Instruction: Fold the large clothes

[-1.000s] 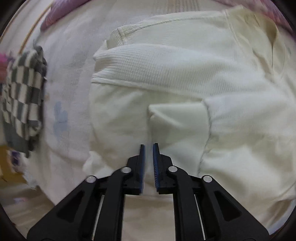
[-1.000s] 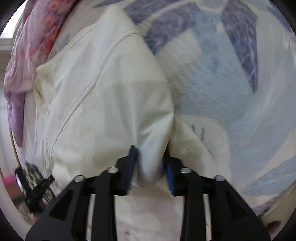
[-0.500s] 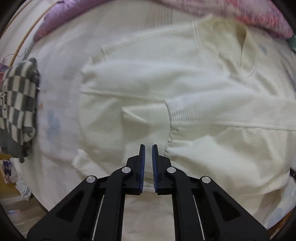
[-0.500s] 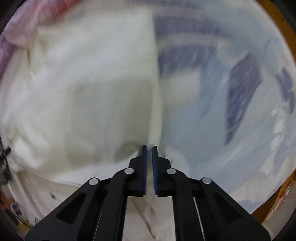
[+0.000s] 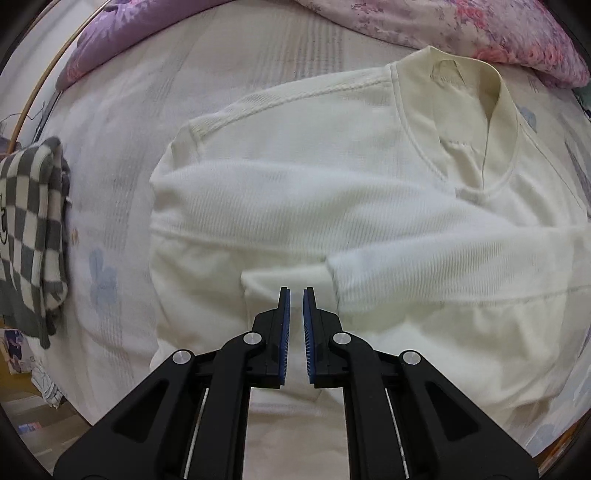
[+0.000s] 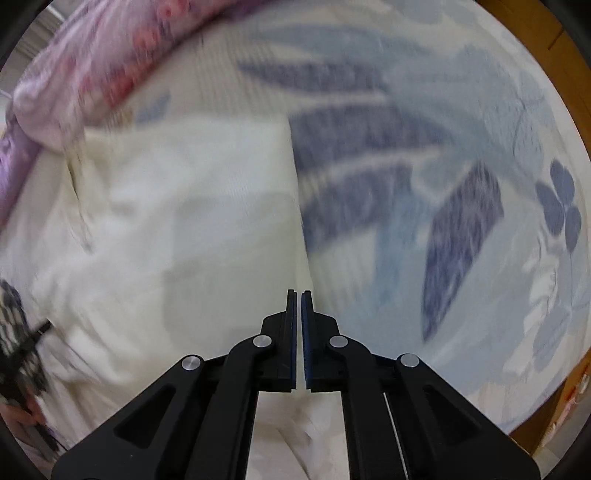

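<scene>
- On the bed, spread over a pale sheet point(image 5: 110, 155) printed with blue flowers, lies the cream ribbed sweater point(image 5: 295, 206), collar toward the far edge where a pink floral quilt point(image 5: 461, 33) is bunched.
- Both sleeves are now crossed over the chest: one runs across from the sweater's left shoulder, and the other comes in from the right, its cuff point(image 5: 343, 280) ending just ahead of the left claw point(image 5: 296, 295).
- A second ago the right claw point(image 6: 299, 295) had a fold of sleeve between its open fingers; now its jaws are pressed together with nothing in them, hanging over the sweater's straight side edge point(image 6: 295, 206) against the blue leaf print.
- The left claw was narrow then and is narrower now, only a slit between the blue pads point(image 5: 284, 325), and no cloth is caught there.
- Both views take in more of the bed than before, so the claws have lifted off the garment.
- That suggests the sleeve-folding step is finished and the body fold, probably hem toward collar, is what remains.
- A folded grey-and-white checked garment point(image 5: 33, 229) sits near the bed's left edge, well apart from the sweater.
- No basket, box or other container shows in either view.
</scene>
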A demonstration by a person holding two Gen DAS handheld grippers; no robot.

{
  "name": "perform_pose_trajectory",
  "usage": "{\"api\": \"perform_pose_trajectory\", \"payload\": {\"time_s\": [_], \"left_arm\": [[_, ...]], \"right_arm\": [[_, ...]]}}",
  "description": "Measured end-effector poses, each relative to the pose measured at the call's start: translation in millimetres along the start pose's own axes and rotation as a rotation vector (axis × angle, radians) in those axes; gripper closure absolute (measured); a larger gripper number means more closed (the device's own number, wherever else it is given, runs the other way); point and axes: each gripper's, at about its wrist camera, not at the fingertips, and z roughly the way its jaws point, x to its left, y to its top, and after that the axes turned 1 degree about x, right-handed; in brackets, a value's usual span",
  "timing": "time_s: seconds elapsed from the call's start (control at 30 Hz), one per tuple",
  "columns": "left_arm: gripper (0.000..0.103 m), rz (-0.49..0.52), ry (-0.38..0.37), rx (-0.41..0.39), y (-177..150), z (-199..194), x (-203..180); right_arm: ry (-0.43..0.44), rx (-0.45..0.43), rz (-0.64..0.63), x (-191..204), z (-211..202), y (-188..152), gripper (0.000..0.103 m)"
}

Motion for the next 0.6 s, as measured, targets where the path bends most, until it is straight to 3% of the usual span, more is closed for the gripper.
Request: {"api": "perform_pose_trajectory", "payload": {"time_s": [0.17,0.3,0.43,0.6], "left_arm": [[0.096,-0.012,0.003,0.026,15.6,31.7,3.4],[0.098,-0.025,0.037,0.023,24.7,59.4,-2.6],[0.099,0.014,0.068,0.033,24.4,56.5,-7.5],[0.099,0.029,0.070,0.066,13.8,35.0,-6.9]], "right_arm": [[-0.014,0.013,-0.039,16.9,27.5,49.4,0.100],[-0.051,0.129,-0.023,17.8,84.6,73.8,0.101],[-0.151,0.141,-0.124,35.7,85.8,69.3,0.101],[-0.125,0.225,-0.148,36.6,72.9,28.3,0.101]]}}
